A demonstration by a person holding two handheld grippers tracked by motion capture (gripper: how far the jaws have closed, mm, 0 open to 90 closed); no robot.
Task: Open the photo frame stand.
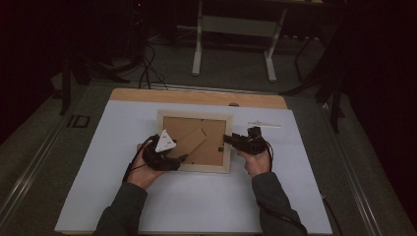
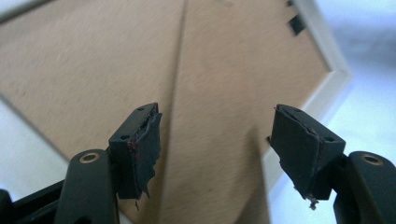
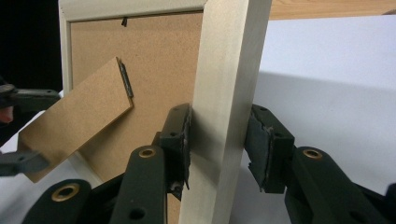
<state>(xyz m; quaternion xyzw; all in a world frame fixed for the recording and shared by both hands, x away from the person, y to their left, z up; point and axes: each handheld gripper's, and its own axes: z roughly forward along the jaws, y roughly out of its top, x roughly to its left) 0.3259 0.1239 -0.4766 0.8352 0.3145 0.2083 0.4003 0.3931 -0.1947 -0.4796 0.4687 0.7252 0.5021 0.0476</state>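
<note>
We see a picture frame point(image 1: 195, 142) lying face down mid-counter point(image 1: 196, 206), its brown stand flap point(image 1: 189, 143) raised. The right tool point(image 3: 218, 145) straddles the frame's right rail, jaws at both sides of it, apparently gripping. The left tool point(image 2: 215, 140) is open over the backing near the flap, holding nothing.

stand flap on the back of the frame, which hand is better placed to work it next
Left, probably. The left gripper is open, its fingers hovering over the stand flap. The right gripper is already clamped on the frame's side rail, steadying it.
</note>
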